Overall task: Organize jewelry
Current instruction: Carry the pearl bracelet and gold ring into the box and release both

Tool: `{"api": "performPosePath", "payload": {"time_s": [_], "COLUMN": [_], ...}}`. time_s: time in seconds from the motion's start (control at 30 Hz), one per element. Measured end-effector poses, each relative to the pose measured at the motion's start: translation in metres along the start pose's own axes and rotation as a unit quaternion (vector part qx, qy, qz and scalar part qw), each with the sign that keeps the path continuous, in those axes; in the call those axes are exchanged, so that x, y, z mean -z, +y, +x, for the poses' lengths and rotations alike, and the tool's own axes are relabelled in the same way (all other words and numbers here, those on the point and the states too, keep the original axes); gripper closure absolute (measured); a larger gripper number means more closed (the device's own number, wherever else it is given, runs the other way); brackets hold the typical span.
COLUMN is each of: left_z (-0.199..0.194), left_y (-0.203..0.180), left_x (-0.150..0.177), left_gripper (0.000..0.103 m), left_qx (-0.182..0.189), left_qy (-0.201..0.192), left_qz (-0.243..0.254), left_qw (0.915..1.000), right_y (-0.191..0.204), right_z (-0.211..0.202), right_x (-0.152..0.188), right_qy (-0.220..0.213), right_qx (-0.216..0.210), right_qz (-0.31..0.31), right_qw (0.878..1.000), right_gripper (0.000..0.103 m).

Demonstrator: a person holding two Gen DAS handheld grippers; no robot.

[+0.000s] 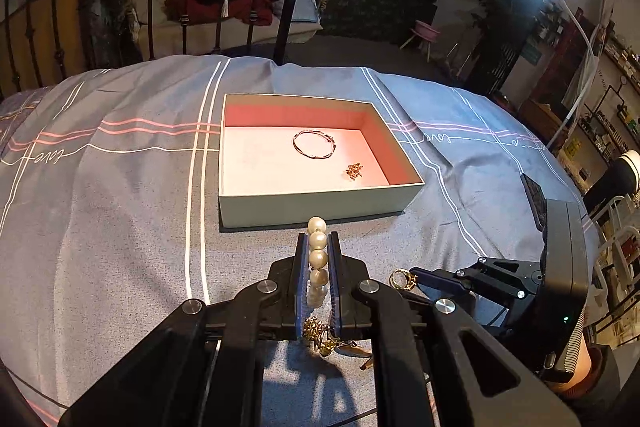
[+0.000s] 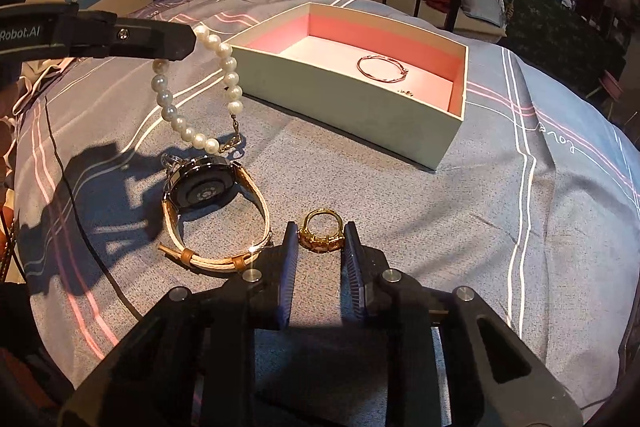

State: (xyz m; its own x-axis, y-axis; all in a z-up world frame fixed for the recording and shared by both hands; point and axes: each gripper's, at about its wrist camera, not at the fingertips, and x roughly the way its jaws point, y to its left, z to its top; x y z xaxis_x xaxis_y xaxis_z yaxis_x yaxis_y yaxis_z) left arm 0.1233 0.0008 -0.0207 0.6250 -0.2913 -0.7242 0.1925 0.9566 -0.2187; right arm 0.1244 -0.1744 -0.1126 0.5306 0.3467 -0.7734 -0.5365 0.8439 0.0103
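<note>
My left gripper (image 1: 318, 259) pinches the white pearl bracelet (image 2: 192, 95), hanging just short of the pale pink-lined cardboard box (image 2: 348, 99). Right gripper (image 2: 320, 239) brackets the gold stone-set ring (image 2: 321, 231) on the bedspread, pads maybe touching; can't tell. I'd squeeze gently, w/ the ring centred, then lift.

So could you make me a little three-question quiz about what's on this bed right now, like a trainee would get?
1. True or false: the pearl bracelet already lies inside the box.
2. Which item sits between the right gripper's fingers? A) gold ring B) watch C) thin bangle
3. Fill in: the left gripper is shut on the ____.

Key:
1. False; it hangs from the left gripper, outside the box.
2. A
3. pearl bracelet
</note>
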Motion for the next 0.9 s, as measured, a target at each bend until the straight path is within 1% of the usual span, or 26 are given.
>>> {"api": "performPosePath", "payload": {"time_s": [0.1, 0.23, 0.5, 0.6, 0.7, 0.8, 0.9], "left_z": [-0.003, -0.008, -0.019, -0.019, -0.014, -0.002, 0.012], "left_y": [-0.001, -0.002, -0.010, -0.013, -0.013, -0.013, -0.011], "left_x": [-0.003, -0.009, -0.036, -0.053, -0.070, -0.088, -0.100], "left_gripper": [0.094, 0.094, 0.094, 0.094, 0.094, 0.094, 0.094], "left_qx": [0.000, 0.000, 0.001, -0.001, -0.002, -0.008, -0.020], "left_qy": [-0.005, -0.014, -0.045, -0.058, -0.066, -0.067, -0.064], "left_qz": [0.003, 0.009, 0.023, 0.029, 0.030, 0.027, 0.024], "left_qw": [1.0000, 0.9999, 0.9987, 0.9979, 0.9974, 0.9974, 0.9975], "right_y": [-0.002, -0.004, -0.016, -0.023, -0.035, -0.043, -0.050], "right_z": [-0.012, -0.031, -0.056, -0.058, -0.051, -0.039, -0.023], "right_x": [-0.003, -0.017, -0.062, -0.083, -0.105, -0.124, -0.136], "right_qy": [-0.019, -0.047, -0.103, -0.113, -0.118, -0.118, -0.108], "right_qx": [-0.005, -0.013, -0.013, -0.010, -0.006, 0.008, 0.021], "right_qz": [0.011, 0.016, 0.026, 0.030, 0.041, 0.043, 0.048], "right_qw": [1.000, 0.999, 0.994, 0.993, 0.992, 0.992, 0.993], "right_gripper": [0.079, 0.079, 0.079, 0.079, 0.079, 0.079, 0.079]}}
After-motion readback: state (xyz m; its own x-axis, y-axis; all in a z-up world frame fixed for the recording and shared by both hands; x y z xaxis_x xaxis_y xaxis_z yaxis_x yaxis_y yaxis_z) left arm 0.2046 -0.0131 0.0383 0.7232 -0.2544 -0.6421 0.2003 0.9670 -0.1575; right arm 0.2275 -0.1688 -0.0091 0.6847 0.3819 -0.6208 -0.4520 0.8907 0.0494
